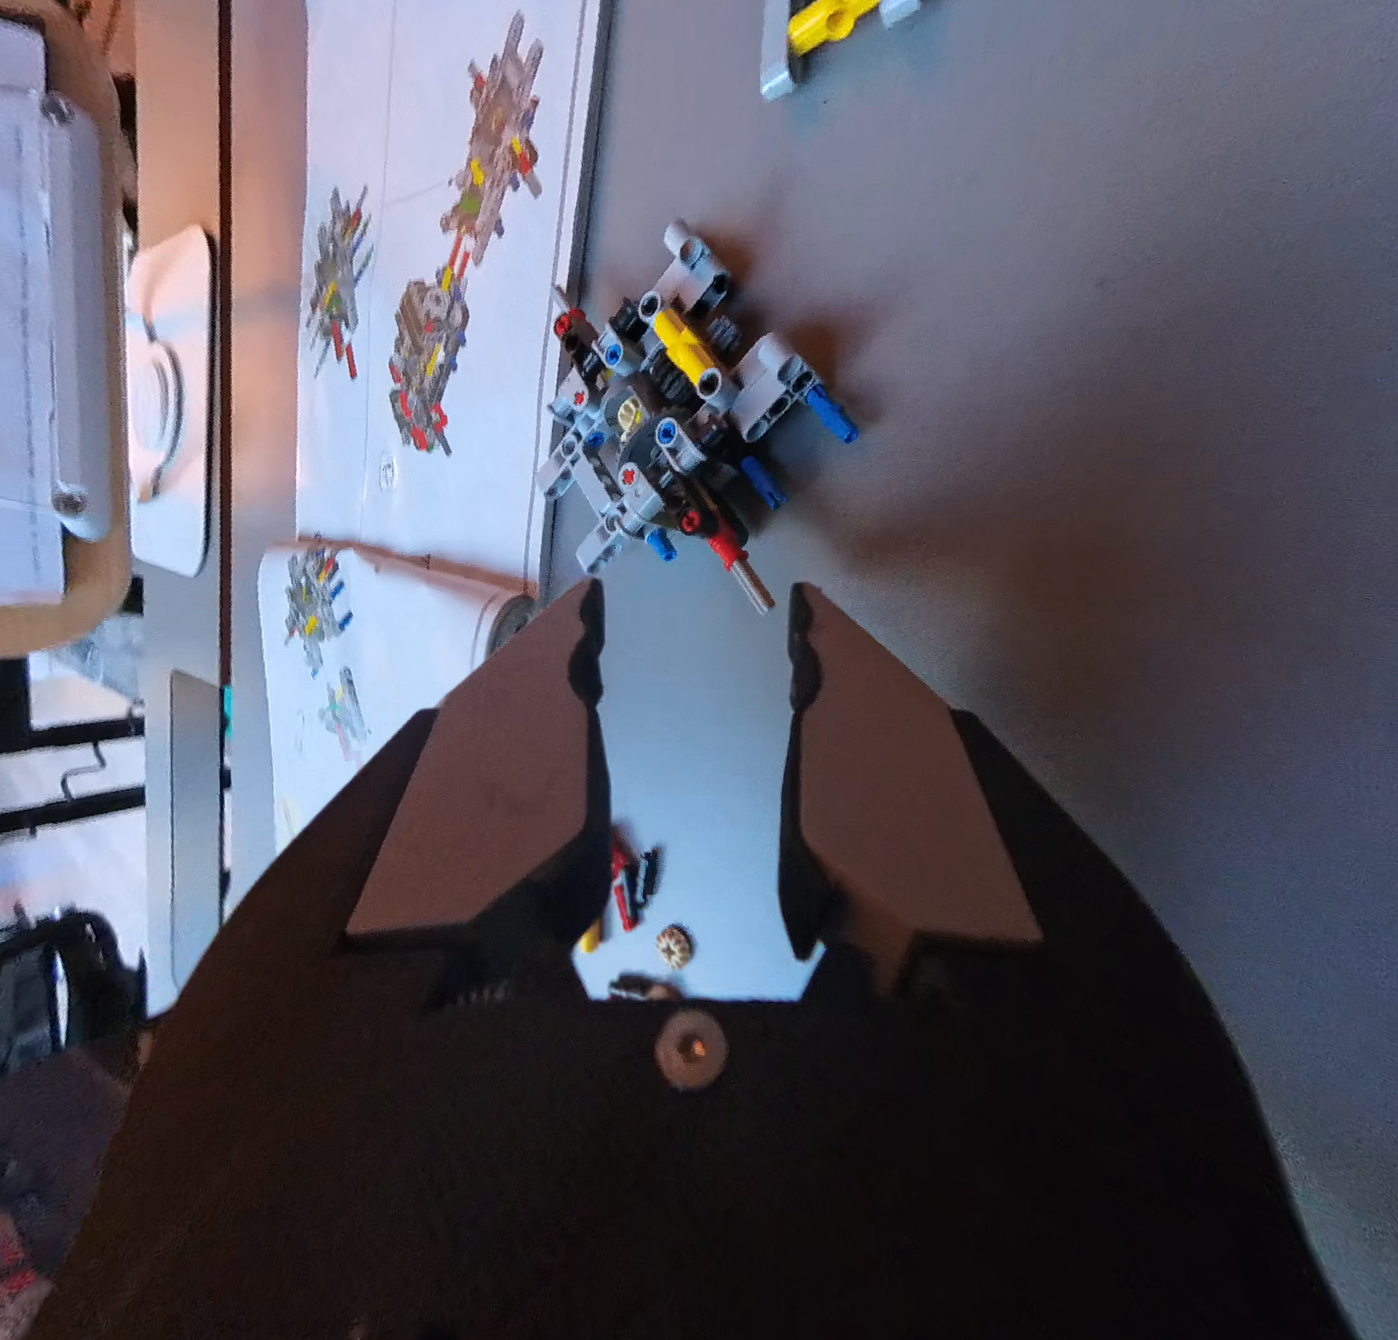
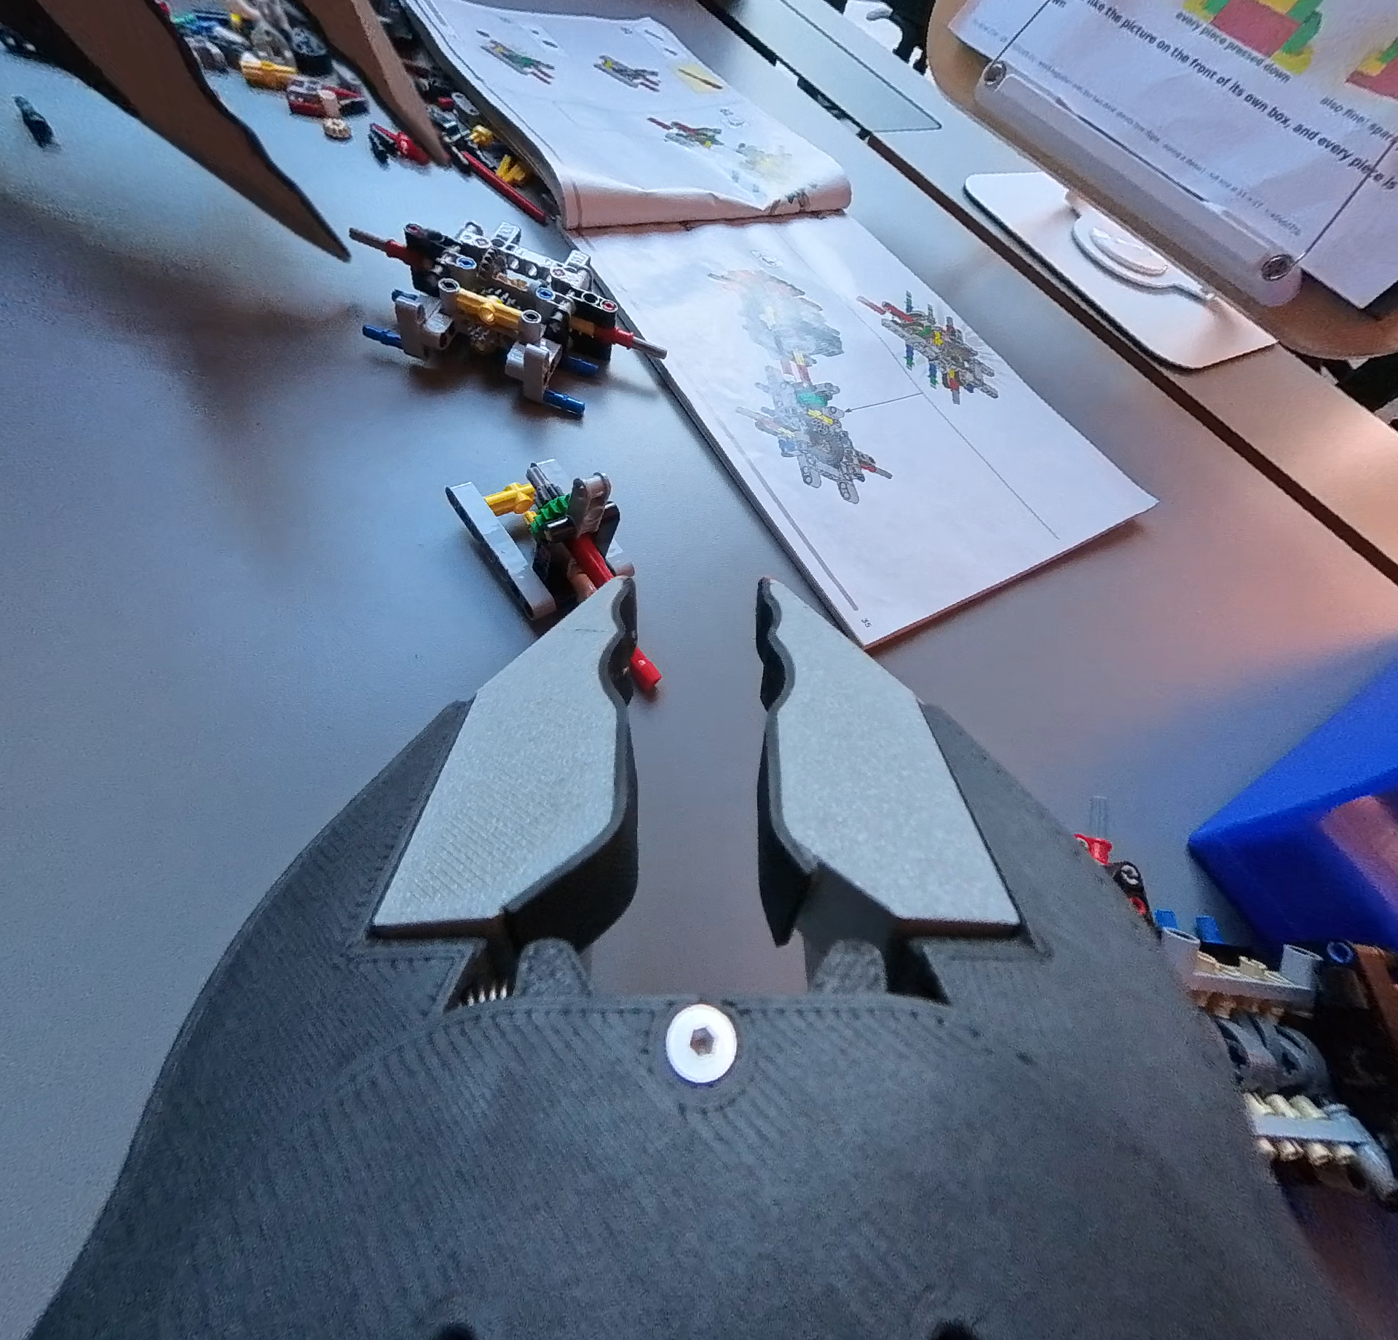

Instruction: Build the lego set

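While both grippers hang with jaws apart and empty, the left gripper (image 1: 696,593) faces the larger brick assembly (image 1: 666,396) beside the open instruction booklet (image 2: 870,396), the right gripper (image 2: 694,593) nears a smaller, separate sub-assembly (image 2: 541,540) mid-desk.

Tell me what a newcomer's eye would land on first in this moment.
Probably the larger brick assembly, grey and black with yellow, blue and red pins, on the dark table beside the open instruction booklet. The left gripper hangs open just short of its protruding axle. Nearer the right gripper, also open and empty, sits a smaller assembly with a green gear and red axle.
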Available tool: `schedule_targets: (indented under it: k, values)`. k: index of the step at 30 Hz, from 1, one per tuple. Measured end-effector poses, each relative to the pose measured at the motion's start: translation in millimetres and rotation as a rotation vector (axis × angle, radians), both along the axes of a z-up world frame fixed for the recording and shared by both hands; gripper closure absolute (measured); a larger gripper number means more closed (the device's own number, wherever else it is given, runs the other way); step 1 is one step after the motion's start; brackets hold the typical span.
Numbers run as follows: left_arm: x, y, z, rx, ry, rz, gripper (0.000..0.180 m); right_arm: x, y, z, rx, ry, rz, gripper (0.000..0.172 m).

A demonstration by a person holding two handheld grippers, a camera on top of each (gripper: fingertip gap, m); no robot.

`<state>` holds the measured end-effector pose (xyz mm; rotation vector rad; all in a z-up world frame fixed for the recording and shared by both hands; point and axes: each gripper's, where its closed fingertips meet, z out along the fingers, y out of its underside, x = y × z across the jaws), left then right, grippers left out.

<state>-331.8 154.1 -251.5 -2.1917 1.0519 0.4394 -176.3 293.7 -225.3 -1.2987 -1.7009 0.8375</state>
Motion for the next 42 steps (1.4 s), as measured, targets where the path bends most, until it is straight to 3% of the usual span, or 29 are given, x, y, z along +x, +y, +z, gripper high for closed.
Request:
schedule_targets:
  k: [3, 4, 11, 14, 18, 21, 27, 32, 34, 39, 42]
  values:
    - [3, -2, -10, -0.064, -0.055, 0.112, 0.136, 0, 0, 2, -0.005, 0.010, -0.004, 0.144]
    - [4, -2, -13, -0.079, -0.090, 0.150, 0.145, 0, 0, 2, -0.005, 0.009, -0.005, 0.144]
    - [3, 11, -21, -0.167, -0.445, 0.402, 0.161, -1, -6, -3, -0.001, -0.009, 0.007, 0.145]
    - [5, 17, -22, -0.215, -0.510, 0.397, 0.176, -3, -12, -3, -0.004, -0.009, 0.024, 0.145]
    - [5, 20, -22, -0.308, -0.582, 0.422, 0.177, -6, -28, 3, 0.027, 0.018, 0.057, 0.144]
    - [24, 21, -13, -0.407, -0.818, 0.416, 0.178, -11, -46, 8, 0.111, 0.040, 0.100, 0.139]
    - [62, 5, 23, -0.757, -1.342, 0.345, 0.177, -32, -71, 8, 0.372, 0.030, 0.153, 0.120]
    - [77, 2, 38, -0.875, -1.456, 0.286, 0.177, -55, -77, 22, 0.498, 0.113, 0.231, 0.118]
    - [86, 2, 49, -0.916, -1.516, 0.242, 0.177, -60, -75, 31, 0.470, 0.159, 0.264, 0.117]
    - [101, 2, 61, -0.978, -1.587, 0.168, 0.177, -53, -90, 32, 0.182, 0.126, 0.472, 0.144]
    - [105, 0, 65, -1.003, -1.617, 0.128, 0.176, -46, -92, 33, 0.060, 0.118, 0.539, 0.147]
